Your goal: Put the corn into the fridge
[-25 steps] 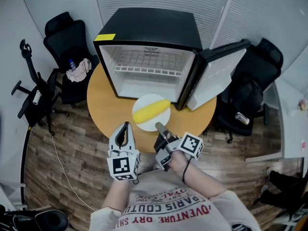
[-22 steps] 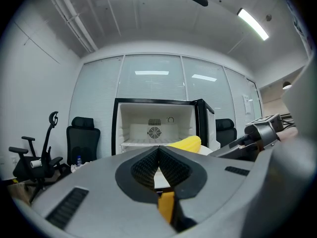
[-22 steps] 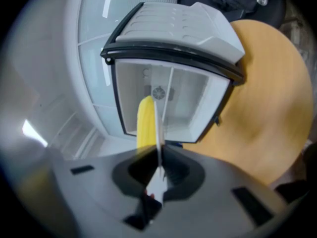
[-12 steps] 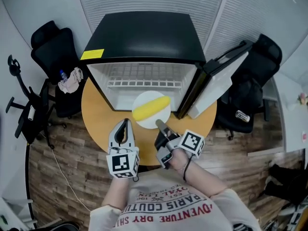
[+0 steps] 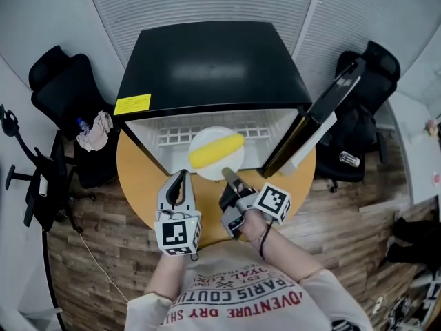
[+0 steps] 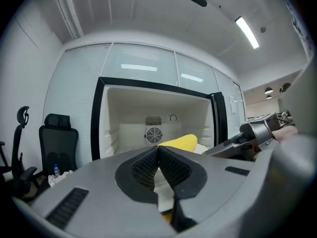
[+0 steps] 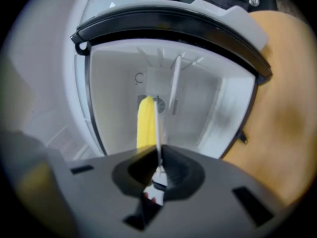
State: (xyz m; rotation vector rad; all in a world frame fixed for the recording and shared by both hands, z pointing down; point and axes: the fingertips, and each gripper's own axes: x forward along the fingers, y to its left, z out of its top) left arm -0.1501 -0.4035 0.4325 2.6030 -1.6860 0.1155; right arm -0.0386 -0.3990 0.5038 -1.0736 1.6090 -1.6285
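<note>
A yellow corn cob (image 5: 216,150) lies on a white plate (image 5: 209,170). The plate hangs at the mouth of the open black mini fridge (image 5: 207,61), above the round wooden table (image 5: 141,178). My right gripper (image 5: 228,175) is shut on the plate's near rim. In the right gripper view the plate (image 7: 157,125) shows edge-on between the jaws, with the corn (image 7: 145,123) to its left. My left gripper (image 5: 181,176) floats beside the plate's left side, shut and holding nothing. The left gripper view shows its tips (image 6: 158,148) meeting before the corn (image 6: 181,142).
The fridge door (image 5: 320,119) stands swung open to the right. A wire shelf (image 5: 172,138) spans the fridge's inside, and a fan grille (image 6: 153,134) sits on its back wall. Black office chairs stand left (image 5: 58,95) and right (image 5: 362,116) of the table; the left one holds a cloth (image 5: 93,131).
Both grippers have moved forward toward the fridge, and the plate with the corn has gone from over the table to the fridge's opening. The right grip on the rim is unchanged.
</note>
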